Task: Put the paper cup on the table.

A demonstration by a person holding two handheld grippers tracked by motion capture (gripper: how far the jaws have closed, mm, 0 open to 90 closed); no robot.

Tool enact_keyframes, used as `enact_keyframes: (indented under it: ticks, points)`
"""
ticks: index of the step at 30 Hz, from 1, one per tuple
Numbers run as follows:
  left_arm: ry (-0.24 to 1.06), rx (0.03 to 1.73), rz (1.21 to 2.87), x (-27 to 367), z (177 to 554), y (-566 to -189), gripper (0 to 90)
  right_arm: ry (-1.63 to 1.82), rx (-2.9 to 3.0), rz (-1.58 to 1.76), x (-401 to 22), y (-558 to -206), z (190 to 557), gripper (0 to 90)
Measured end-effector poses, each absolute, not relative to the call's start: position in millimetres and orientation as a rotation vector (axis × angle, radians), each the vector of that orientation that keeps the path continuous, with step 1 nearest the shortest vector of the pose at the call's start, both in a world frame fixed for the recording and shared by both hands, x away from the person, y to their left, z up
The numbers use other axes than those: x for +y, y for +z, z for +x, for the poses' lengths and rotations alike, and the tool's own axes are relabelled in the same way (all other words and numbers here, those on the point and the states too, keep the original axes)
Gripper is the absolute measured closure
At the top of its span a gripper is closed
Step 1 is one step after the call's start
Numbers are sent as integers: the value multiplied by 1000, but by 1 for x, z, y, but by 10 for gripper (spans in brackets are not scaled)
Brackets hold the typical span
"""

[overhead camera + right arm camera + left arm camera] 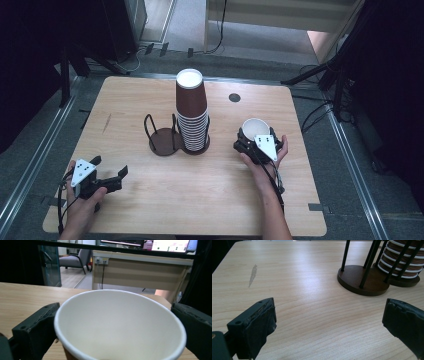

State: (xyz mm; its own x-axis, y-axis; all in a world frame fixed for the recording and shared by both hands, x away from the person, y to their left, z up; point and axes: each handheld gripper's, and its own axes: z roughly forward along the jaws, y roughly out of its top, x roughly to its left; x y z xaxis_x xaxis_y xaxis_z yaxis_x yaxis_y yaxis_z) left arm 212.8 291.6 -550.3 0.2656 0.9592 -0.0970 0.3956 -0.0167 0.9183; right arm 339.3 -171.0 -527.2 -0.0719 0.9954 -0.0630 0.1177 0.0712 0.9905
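A tall stack of brown paper cups (191,112) stands in a dark wire holder near the table's middle. Just to its left is an empty holder (163,141) with a round brown base. My right gripper (256,135) is at the right of the table, shut on a single paper cup (255,126) with a white inside. In the right gripper view that cup (117,325) sits upright, mouth up, between both jaws. My left gripper (110,166) rests open at the front left, holding nothing. In the left gripper view the empty holder (359,281) and the cup stack (402,262) lie ahead, to the right.
The wooden table (200,195) has a small dark round grommet (234,97) at the back right and a faint scuff mark (106,123) at the left. Black stand legs and cables lie on the floor around the table.
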Motion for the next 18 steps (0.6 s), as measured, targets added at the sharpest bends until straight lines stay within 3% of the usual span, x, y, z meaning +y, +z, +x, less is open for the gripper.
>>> enact_keyframes:
  ticks: [18]
  points:
    - [738,1298,1574,292,213,-550,0,1219,1360,1196,-177,-507,316,0]
